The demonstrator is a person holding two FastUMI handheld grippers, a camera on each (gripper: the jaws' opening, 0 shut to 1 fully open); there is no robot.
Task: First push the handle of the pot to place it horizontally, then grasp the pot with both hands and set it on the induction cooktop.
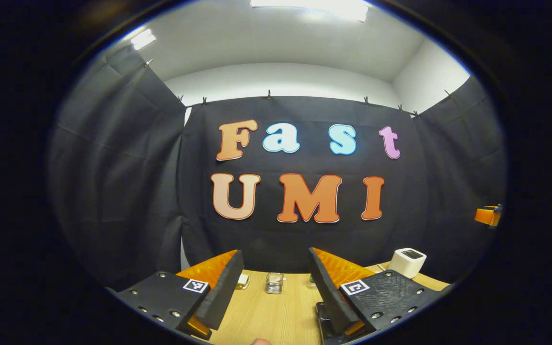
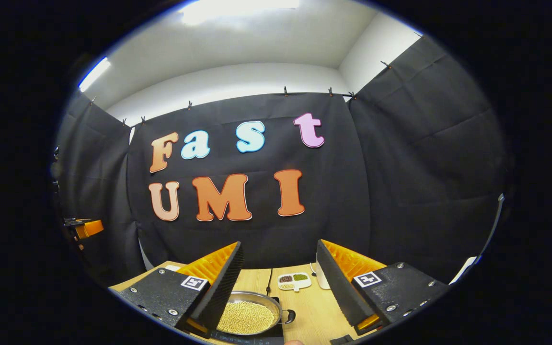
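Now, largest to smallest:

Table (image 2: pixel 304 311): a pale wooden top is running under both grippers and is carrying everything. Both cameras are aimed nearly level, so little of it is showing.

Cooktop (image 2: pixel 252 338): a dark slab is lying at the bottom edge of the right gripper view, just under the pot. In the left gripper view a dark edge is showing beside the right-hand finger; I cannot tell whether it is the same slab.

Pot (image 2: pixel 248 316): a shallow metal pan is sitting on the cooktop, filled with yellowish grains. Its small side handle (image 2: pixel 289 316) is pointing to the right in this view. By my judgement the placing is already done.

Left gripper (image 1: pixel 273 287): it is hovering above the table with jaws standing wide and gripping nothing, probably held back from the pot.

Right gripper (image 2: pixel 279 287): it is hanging above and behind the pot, jaws wide apart and empty, the left-hand finger overlapping the pot's rim in the picture; whether it is touching I cannot tell.

White box (image 1: pixel 407 261): it is standing at the table's far right corner, well away from the work.

Dish (image 2: pixel 294 281): a small white tray with brown and green fillings is lying beyond the pot.

Jar (image 1: pixel 274 282): a small ribbed glass is standing between the left gripper's fingers, far off.
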